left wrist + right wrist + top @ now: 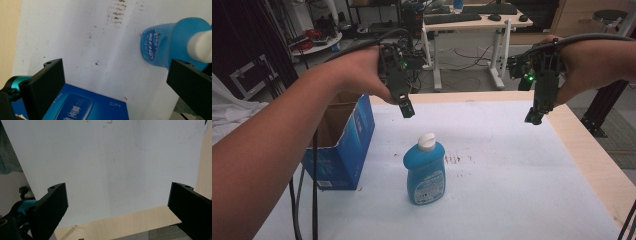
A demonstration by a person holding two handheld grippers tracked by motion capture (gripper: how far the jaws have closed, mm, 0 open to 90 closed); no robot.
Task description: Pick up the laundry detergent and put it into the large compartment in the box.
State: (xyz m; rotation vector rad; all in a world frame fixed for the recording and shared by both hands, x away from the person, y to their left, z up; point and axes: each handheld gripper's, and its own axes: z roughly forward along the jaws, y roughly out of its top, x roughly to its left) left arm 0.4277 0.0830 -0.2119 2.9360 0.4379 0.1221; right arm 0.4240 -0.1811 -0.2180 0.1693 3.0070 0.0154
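High view: translucent blue plastic bottle with white flip cap upright on white paper-covered table, just below and in front of left gripper. Probably stood there in the open middle for easy top or side access. Open blue cardboard box to the outer side of left gripper, beside bottle but apart, top flaps open; likely the destination or source for the bottle, judging by fit. Brown smudges on paper just past bottle, between the two grippers' lines.

Left gripper hovering above bottle cap, not touching, tip pointed down and slightly forward. Left hand wrapped over gripper body, forearm entering diagonally from lower left, wrist bent down. Left gripper view: jaws wide apart, nothing between them, bottle up by the far-side jaw, cap partly behind that jaw; box low between jaws. Not centred on bottle yet; needs a shift toward the cap side before closing.

Right gripper held high near table's far right edge, well apart from bottle, tip angled down. Right hand gripping from behind, forearm coming in from right edge. Right gripper view: jaws wide apart, empty, bare paper and wood table edge below. Looks parked, waiting; left seems the working one.
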